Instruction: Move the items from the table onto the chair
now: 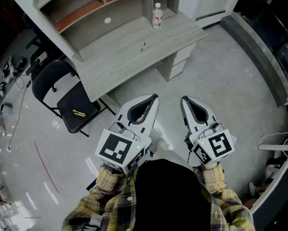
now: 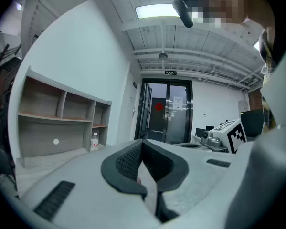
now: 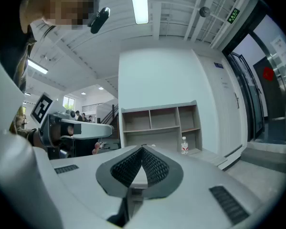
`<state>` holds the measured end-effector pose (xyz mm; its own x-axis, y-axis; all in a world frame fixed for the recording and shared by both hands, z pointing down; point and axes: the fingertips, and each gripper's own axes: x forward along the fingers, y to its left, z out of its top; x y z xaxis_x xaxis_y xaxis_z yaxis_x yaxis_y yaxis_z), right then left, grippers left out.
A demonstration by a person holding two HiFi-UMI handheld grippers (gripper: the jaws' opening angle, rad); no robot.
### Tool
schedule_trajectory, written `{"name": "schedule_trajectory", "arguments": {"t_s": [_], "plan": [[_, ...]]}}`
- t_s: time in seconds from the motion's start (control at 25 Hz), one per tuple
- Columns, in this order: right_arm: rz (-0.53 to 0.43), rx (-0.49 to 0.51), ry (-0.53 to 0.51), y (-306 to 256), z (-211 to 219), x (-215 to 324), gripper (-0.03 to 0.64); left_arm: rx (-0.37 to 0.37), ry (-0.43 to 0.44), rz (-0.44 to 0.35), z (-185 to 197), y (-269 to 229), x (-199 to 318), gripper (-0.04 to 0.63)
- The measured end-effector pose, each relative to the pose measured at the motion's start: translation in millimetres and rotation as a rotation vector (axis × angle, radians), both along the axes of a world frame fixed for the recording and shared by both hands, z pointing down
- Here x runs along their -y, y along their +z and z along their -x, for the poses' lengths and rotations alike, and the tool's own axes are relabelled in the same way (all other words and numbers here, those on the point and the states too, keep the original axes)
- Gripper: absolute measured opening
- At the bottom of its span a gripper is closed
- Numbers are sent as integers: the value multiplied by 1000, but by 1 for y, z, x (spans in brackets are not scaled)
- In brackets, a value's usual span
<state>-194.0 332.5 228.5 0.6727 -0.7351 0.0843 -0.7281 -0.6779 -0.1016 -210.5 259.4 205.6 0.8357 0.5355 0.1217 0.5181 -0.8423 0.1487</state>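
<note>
Grey wood table (image 1: 134,57) carries a water bottle (image 1: 157,15) at its back edge and a small dark pen-like item (image 1: 144,46) mid-top, the black chair (image 1: 79,107) beside it holds a yellow object (image 1: 79,113), and I see my left gripper (image 1: 155,96) and right gripper (image 1: 184,100) both closed tight and empty, well short of the table.

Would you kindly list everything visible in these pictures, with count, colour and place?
desk: one, pale grey wood, with shelves behind, upper middle
water bottle: one, clear, red label, upright at the desk's back right
pen-like item: one, dark, lying mid-desk
folding chair: one, black, left of the desk
yellow item: one, lying on the chair seat
left hand-held gripper: one, white, shut, empty
right hand-held gripper: one, white, shut, empty
plaid sleeves: two, yellow and dark, bottom
</note>
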Motion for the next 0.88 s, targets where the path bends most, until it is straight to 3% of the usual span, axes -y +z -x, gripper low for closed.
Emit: {"name": "schedule_trajectory", "arguments": {"t_s": [0.88], "plan": [[-5,8,-36,6,7,-39,18,-3,-58,14,1,6,-34,3]]}}
